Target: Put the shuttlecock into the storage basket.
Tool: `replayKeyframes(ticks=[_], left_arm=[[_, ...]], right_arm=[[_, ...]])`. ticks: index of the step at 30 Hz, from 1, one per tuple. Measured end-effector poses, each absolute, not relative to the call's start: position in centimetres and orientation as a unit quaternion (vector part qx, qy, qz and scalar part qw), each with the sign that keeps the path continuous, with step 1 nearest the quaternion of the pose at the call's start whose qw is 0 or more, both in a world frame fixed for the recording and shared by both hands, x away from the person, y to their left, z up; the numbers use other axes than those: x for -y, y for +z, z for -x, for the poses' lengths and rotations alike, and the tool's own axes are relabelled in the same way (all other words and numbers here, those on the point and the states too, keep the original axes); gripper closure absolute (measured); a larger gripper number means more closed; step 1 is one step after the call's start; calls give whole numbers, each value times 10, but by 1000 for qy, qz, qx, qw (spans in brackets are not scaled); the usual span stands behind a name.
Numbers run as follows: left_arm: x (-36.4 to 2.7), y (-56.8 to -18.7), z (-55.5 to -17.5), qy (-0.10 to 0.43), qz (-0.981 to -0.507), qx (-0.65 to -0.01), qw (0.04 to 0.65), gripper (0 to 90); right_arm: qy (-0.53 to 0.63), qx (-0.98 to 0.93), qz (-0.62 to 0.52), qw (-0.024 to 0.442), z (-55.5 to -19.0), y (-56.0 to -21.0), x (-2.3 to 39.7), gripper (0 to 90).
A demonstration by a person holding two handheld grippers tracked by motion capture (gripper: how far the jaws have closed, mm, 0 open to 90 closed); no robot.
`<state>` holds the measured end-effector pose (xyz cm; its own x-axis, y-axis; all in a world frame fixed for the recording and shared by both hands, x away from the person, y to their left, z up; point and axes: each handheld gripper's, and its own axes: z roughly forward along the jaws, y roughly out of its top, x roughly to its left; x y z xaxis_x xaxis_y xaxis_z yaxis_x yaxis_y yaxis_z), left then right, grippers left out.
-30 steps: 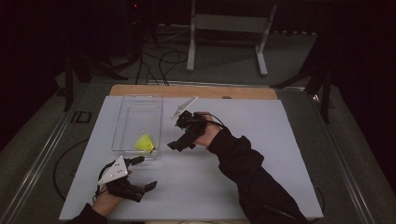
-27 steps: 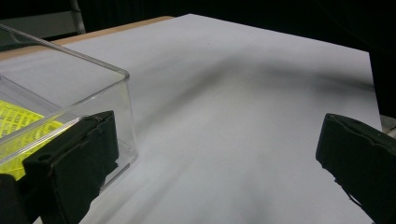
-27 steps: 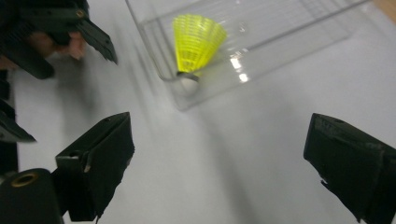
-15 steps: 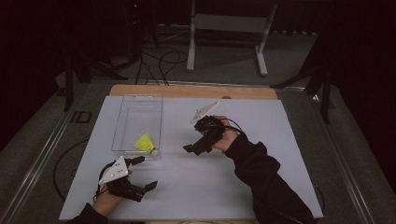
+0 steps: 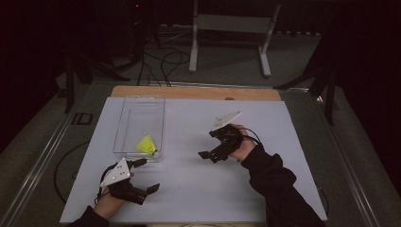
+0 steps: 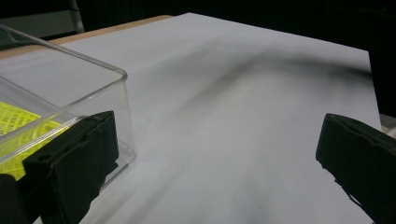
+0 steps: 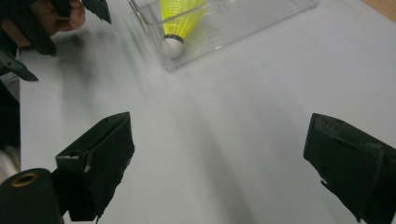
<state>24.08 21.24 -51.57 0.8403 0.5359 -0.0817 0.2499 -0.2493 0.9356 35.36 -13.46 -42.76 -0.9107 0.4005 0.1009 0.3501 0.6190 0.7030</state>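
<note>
Nearest you, your left gripper (image 5: 144,176) rests low on the white sheet (image 5: 189,189) at the table's near left, its jaws spread wide and holding nothing. In the left gripper view one jaw sits right beside the near corner of the clear box (image 6: 70,88), though you cannot tell whether it actually touches the wall. It has hardly moved over the last second.

A little farther out, your right gripper (image 5: 213,149) hovers over the middle of the sheet, jaws also released and empty; the right gripper view shows bare sheet between them. This is what has changed: a second ago that gripper was up against the box's near right corner, close to the shuttlecock, and it has since drawn back to the right and well clear of the box.

Farther still, the yellow shuttlecock (image 5: 147,146) lies inside the clear box (image 5: 140,124), at its near end, tipped over with the white cork (image 7: 172,46) towards the near wall and the yellow skirt pointing away. Nothing else is in the box.

Read together, this looks like the drop-off is done: the shuttlecock is in, and your right hand is backing away empty. If that was the goal, little remains beyond settling both hands; if more is to follow, neither gripper is currently placed to grasp the shuttlecock.
</note>
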Motion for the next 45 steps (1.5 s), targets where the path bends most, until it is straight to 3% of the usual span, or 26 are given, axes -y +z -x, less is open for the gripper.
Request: replayKeyframes(ticks=[33,45], left_arm=[[-212,-516,-241,128,-781,-252,557,0],[-211,-516,-241,128,-782,-252,556,0]], right_arm=[[418,-866,-270,43,-318,-489,234,84],[421,-851,-300,86,-302,-507,266,84]])
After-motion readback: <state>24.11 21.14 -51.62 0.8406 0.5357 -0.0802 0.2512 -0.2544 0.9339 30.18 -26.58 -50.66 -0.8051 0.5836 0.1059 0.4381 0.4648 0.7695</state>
